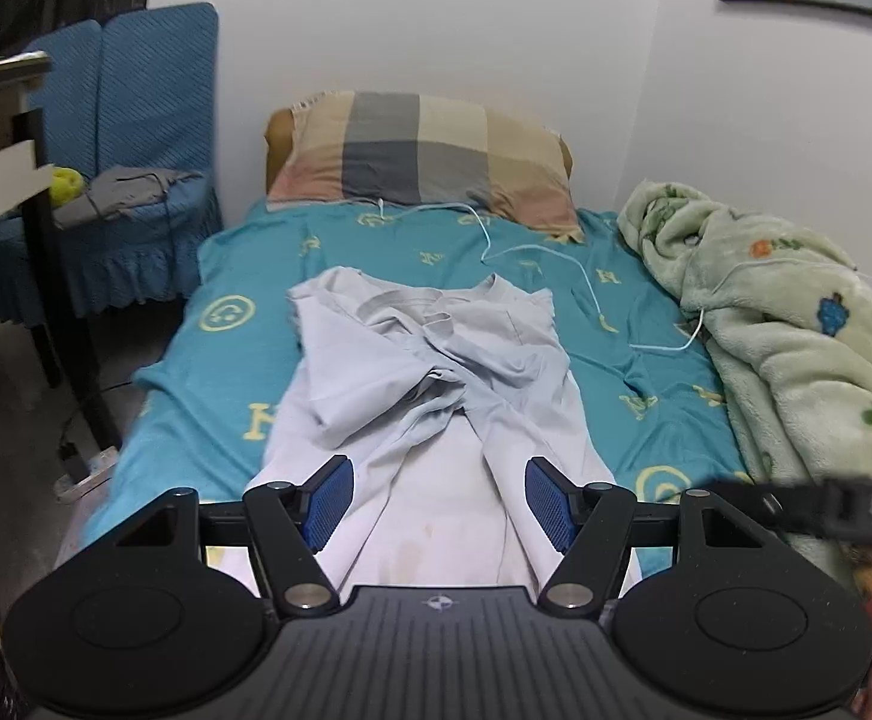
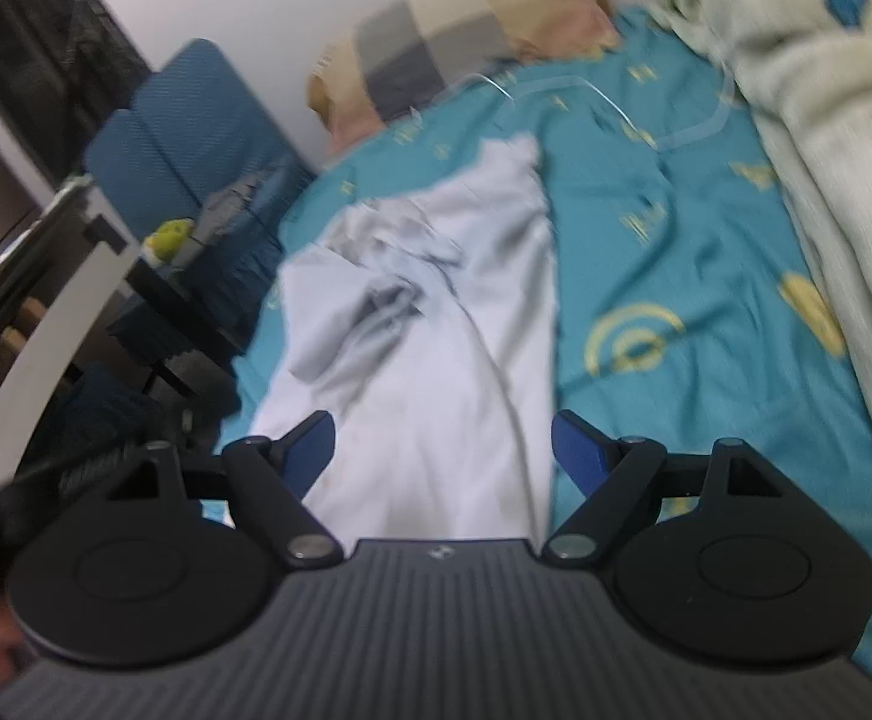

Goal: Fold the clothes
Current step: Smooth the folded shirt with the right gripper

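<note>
1. While the pale shirt [image 1: 430, 372] lies lengthwise mid-bed with both sides folded inward, the left gripper [image 1: 439, 501] hovers over its hem, jaws wide, holding nothing.
2. Right gripper [image 2: 442, 450], also wide, hovers likewise, probably for the next fold.
3. Right of the shirt, a white cable [image 1: 586, 282] and green blanket [image 1: 796, 348] crowd the bed [image 1: 664, 372].
</note>
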`<state>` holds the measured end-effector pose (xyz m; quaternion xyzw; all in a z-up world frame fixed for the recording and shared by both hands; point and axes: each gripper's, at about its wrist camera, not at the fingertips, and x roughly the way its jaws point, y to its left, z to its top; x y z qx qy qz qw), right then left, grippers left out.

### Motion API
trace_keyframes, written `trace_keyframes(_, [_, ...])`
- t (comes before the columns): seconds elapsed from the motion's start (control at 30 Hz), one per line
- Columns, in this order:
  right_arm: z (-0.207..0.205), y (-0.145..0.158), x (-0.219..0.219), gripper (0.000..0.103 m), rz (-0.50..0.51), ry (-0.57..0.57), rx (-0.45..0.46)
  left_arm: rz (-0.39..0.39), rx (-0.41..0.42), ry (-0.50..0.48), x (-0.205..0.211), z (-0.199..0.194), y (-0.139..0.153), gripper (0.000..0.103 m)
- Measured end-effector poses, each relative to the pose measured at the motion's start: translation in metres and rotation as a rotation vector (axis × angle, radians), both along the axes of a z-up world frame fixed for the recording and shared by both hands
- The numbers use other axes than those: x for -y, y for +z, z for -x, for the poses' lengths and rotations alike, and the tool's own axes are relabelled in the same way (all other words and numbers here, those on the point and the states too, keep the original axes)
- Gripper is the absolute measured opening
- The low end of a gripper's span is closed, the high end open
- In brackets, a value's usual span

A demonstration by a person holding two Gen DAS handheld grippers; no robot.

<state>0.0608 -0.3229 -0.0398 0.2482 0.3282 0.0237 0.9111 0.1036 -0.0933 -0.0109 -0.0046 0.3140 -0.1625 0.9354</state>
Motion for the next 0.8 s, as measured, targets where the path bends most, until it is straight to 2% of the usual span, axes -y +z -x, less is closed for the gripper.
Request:
trace_keyframes(0.17, [-0.014, 0.009, -0.017, 0.081, 0.012, 0.053, 0.026, 0.012, 0.024, 0.016, -0.020, 0.023, 0.007, 0.067])
trace_keyframes(0.3, [-0.042, 0.011, -0.040, 0.079, 0.053, 0.114, 0.027, 0.007, 0.057, 0.057, -0.041, 0.024, 0.007, 0.068])
trace_keyframes(0.5, [-0.110, 0.005, -0.094, 0.077, 0.219, 0.228, 0.067, 0.066, 0.029, 0.080, -0.078, 0.007, -0.005, 0.069])
trace_keyframes(0.6, [-0.146, -0.011, -0.115, 0.071, 0.235, 0.268, 0.081, 0.086, 0.001, 0.072, -0.094, 0.000, -0.017, 0.069])
trace_keyframes(0.8, [-0.205, -0.059, -0.152, 0.069, 0.303, 0.280, 0.045, 0.085, -0.045, 0.018, -0.098, -0.015, -0.043, 0.069])
